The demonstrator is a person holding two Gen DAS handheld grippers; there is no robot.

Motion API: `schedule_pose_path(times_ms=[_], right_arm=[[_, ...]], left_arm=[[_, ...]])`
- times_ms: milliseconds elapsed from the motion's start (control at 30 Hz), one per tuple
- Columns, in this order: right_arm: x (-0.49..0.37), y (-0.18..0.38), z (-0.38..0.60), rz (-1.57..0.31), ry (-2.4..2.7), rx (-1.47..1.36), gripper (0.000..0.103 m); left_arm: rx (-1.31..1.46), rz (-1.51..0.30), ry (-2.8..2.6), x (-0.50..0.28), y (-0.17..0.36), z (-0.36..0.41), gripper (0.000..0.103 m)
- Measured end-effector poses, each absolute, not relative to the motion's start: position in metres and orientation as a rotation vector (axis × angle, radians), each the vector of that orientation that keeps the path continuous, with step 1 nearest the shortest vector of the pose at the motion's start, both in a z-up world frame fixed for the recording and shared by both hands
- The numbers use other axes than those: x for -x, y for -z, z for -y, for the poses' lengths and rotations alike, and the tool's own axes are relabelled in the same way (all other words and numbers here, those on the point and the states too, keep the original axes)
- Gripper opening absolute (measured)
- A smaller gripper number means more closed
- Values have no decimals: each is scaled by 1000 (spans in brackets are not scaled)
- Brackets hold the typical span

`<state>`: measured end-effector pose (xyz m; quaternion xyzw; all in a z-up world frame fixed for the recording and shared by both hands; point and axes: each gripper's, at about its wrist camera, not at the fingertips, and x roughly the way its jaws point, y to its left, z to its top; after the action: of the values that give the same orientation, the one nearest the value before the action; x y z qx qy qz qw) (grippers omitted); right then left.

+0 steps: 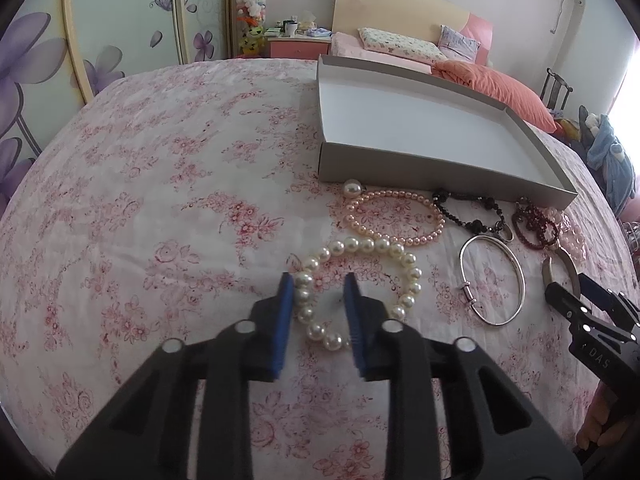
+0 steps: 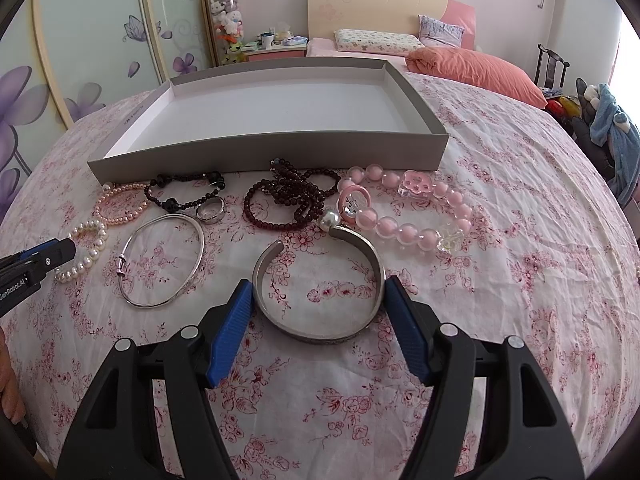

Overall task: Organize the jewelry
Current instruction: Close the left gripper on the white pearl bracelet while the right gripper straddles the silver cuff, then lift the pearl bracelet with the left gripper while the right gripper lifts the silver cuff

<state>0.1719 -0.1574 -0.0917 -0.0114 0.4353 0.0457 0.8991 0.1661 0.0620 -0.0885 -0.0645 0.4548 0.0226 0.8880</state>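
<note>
Jewelry lies on a floral sheet before an empty grey tray (image 1: 440,168) (image 2: 264,160). My left gripper (image 1: 318,282) is open, its fingers astride one side of a white pearl bracelet (image 1: 404,258) (image 2: 86,250). My right gripper (image 2: 318,288) is open, its pads on either side of a wide silver cuff (image 2: 360,316), which lies flat. Nearby lie a thin silver bangle (image 1: 516,268) (image 2: 192,268), a pink pearl strand (image 1: 400,220), a black bead bracelet (image 2: 180,192), a silver ring (image 2: 211,211), dark red beads (image 2: 288,200) and a pink bead bracelet (image 2: 404,228).
The table is covered by a pink floral sheet (image 1: 160,220). Behind it stands a bed with an orange pillow (image 2: 476,70). A wardrobe with flower decals (image 2: 80,60) is at the left. Clothes hang on a chair (image 2: 608,120) at the right.
</note>
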Motion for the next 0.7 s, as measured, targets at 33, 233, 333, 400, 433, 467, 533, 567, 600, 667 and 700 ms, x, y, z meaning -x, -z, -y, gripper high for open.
schedule_pose_path(times_ms=[33,233,333,400,433,467,533,567,600,667,700], right_arm=[[-171,92,156,-901,-94,24,67],[-172,91,163,-899,-94,11,67],[-170,90,169,-896,-92,-9,67],[-170,89,174,-891,-90,-20,67],[-168,88,175,-887,-88,-24,67],[-168,87,176,-882,-89,-26,67],[-166,84,177,-869,-90,-29,67],[-164,82,177,-861,-90,-28,67],[-164,81,177,-856,-91,-28,67],[-162,78,178,-840,-96,-32,67],[-160,76,178,-831,-100,-35,67]], left_arm=[[136,-945,-49,-166,89,-63,17],[153,-945,-40,-168,88,-66,10],[164,-933,-22,-164,85,-67,10],[173,-916,-9,-160,81,-68,10],[178,-905,-3,-158,78,-67,10],[181,-894,3,-156,76,-67,10],[186,-868,19,-152,69,-66,10],[188,-857,25,-150,66,-65,10],[190,-843,32,-148,63,-65,10],[196,-820,47,-144,56,-63,10],[199,-806,55,-142,52,-62,10]])
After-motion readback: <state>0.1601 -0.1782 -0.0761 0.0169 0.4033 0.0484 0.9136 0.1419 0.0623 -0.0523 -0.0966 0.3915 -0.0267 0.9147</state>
